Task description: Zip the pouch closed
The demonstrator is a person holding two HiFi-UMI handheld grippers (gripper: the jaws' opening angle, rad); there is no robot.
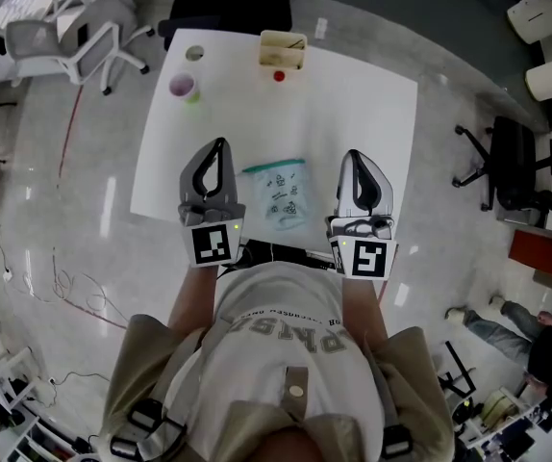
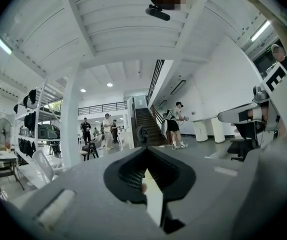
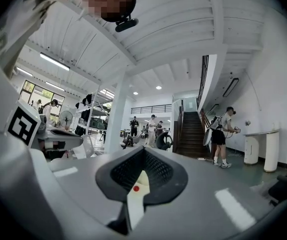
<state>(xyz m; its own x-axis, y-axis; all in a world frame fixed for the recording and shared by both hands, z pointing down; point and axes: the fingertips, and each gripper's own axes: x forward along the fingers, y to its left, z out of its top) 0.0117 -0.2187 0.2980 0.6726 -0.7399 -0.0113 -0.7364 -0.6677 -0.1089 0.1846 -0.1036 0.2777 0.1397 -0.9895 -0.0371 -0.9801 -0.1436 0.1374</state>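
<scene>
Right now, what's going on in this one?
A person stands at a white table with a hand-held gripper in each hand. The left hand-held gripper and the right hand-held gripper are both shut and empty, held on either side of the pouch, which lies flat on the table. Neither touches it. A cup and a box sit near the far edge.

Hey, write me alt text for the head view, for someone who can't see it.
A clear pouch with a teal zip lies on a white table, between the left gripper and the right gripper, both shut and empty. A cup and a wooden box stand at the table's far edge.
</scene>
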